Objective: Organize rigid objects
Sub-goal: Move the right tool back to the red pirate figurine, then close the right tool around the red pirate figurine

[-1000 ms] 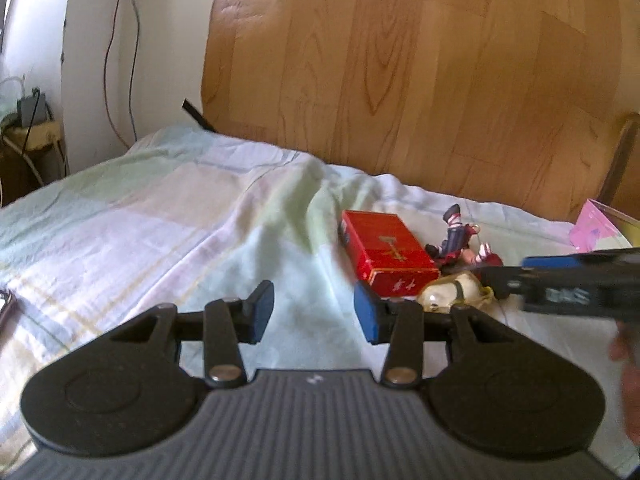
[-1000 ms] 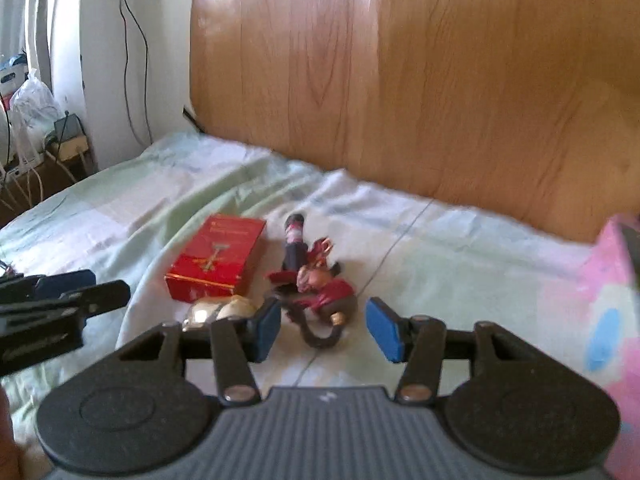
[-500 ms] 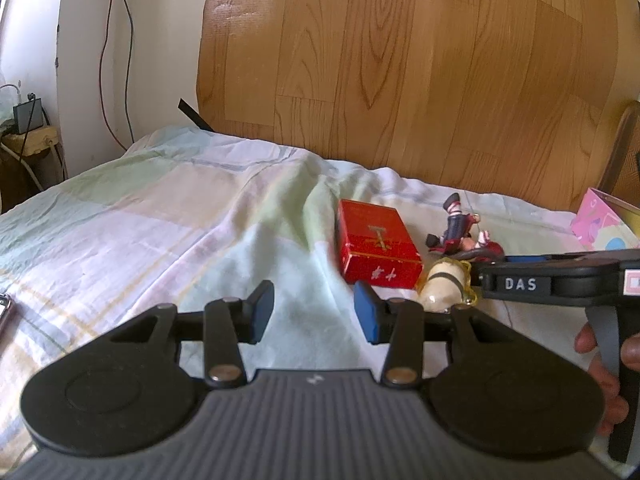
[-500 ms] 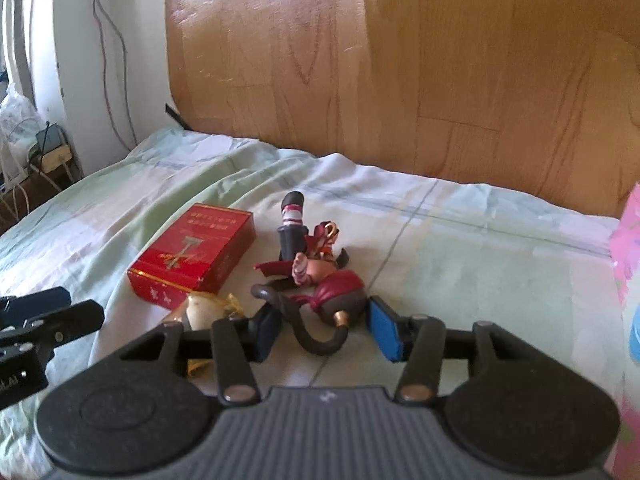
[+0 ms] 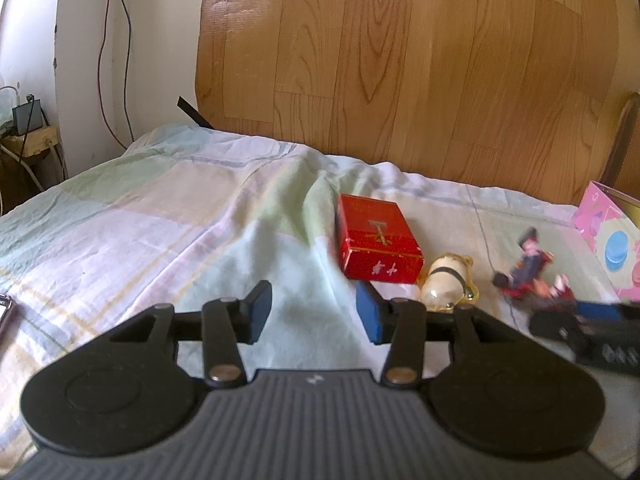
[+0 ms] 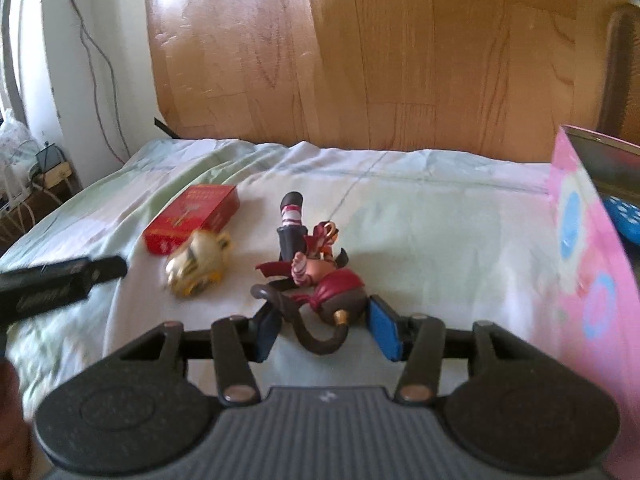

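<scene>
Currently: left tool [image 5: 310,312] sits low over the bed, jaws spread and opening, only bedsheet [image 5: 160,232] between them. Right tool [image 6: 326,334] also spread; the red-and-brown toy figurine [image 6: 316,276] lies on its side right at the tips, its curved brown tail in the gap, lower body between the blue pads. Can't tell if the pads touch it; no squeeze visible.

Surface: a bed with a rumpled sheet in pale green, lilac and cream checks, one ridge of folds running up the middle in the left view.

Just past the left tool: a cream-and-gold rounded toy [image 5: 446,284], lying down, touching or nearly touching the red rectangular box [image 5: 378,238] with gold print behind it. Figurine is to their right, apart from both.

Right edge: a pink patterned gift box [image 6: 588,264], open top, something blue inside.

Far: wood-grain headboard panel [image 5: 400,60] across the back. White wall [image 5: 160,40] to its left with thin cables hanging down. Far left corner, low wooden stand [image 5: 38,142] with a small dark device on it, more cords.
</scene>
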Available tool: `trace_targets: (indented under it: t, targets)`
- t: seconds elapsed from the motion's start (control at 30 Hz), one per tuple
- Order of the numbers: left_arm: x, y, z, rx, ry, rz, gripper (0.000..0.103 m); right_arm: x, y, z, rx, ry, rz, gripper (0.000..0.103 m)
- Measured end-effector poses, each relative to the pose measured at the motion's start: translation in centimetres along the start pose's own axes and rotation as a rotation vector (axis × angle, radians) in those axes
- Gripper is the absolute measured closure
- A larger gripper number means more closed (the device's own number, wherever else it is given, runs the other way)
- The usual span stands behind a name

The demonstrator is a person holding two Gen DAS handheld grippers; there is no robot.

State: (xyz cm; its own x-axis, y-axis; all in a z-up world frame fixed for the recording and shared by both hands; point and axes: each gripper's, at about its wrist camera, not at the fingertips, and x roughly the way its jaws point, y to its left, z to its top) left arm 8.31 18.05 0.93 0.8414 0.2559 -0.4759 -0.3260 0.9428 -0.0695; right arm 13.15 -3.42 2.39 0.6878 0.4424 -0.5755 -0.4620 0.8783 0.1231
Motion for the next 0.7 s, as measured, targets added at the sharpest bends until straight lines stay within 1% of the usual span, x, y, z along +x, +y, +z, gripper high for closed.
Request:
trace_targets:
  t: [0.2, 0.43, 0.5, 0.6, 0.7]
  targets:
    - [0.4, 0.1, 0.1, 0.021, 0.006, -0.004, 0.050, -3.8, -0.7, -2.4, -0.010, 0.008, 0.024, 0.055]
    - [0.5, -0.1, 0.1, 0.036, 0.016, 0.010, 0.048, -7.4, -0.4, -5.2, -0.102, -0.002, 0.014, 0.055]
    - [0.4, -0.2, 0.0, 0.043, 0.016, 0.014, 0.047, -8.0, -0.3, -5.8, -0.127, -0.015, 0.008, 0.055]
    - [0.4, -0.3, 0.0, 0.051, 0.019, 0.023, 0.047, -8.2, -0.5, -5.8, -0.109, -0.018, 0.017, 0.055]
    - [0.6, -0.3, 0.0, 0.057, 0.023, 0.026, 0.046, -8.3, -0.6, -6.0, -0.106, -0.020, 0.023, 0.052]
